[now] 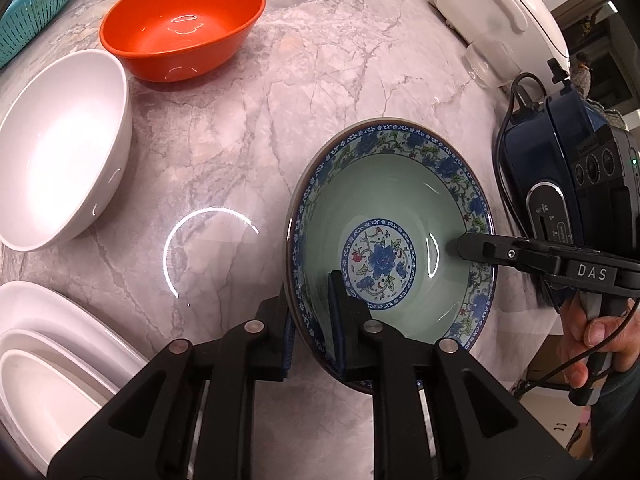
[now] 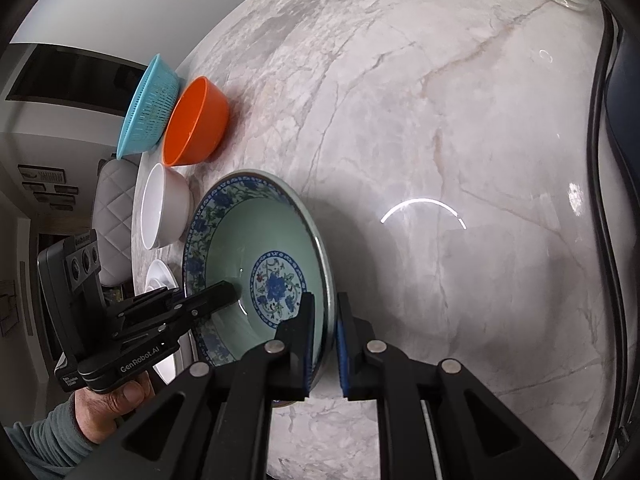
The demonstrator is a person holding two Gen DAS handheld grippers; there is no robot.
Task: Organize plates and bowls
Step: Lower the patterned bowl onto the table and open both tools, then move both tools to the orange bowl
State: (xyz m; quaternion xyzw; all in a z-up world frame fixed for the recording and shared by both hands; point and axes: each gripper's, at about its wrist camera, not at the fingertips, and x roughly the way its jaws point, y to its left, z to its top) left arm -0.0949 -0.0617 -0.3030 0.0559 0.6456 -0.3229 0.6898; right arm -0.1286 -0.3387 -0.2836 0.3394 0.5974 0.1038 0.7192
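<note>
The patterned bowl (image 1: 390, 240) stands on the marble counter (image 1: 248, 128), gripped at two opposite points of its rim.

Left gripper (image 1: 316, 320): jaws straddle the rim's near edge, one finger inside the bowl and one outside; whether the pads press on the rim cannot be told.

Right gripper (image 2: 324, 334): jaws clamped on the rim, one pad inside and one outside.

Step in hand, as judged: setting the bowl down or releasing it. Recommended practice: confirm the foot sits flat on the counter, open both jaws evenly, then withdraw straight up along the rim so neither finger drags or tips the bowl.

Position relative to the patterned bowl: white bowl (image 1: 60, 148) and orange bowl (image 1: 180, 20) lie beyond it, apart; the stacked white dishes (image 1: 52, 340) lie near, not touching.
</note>
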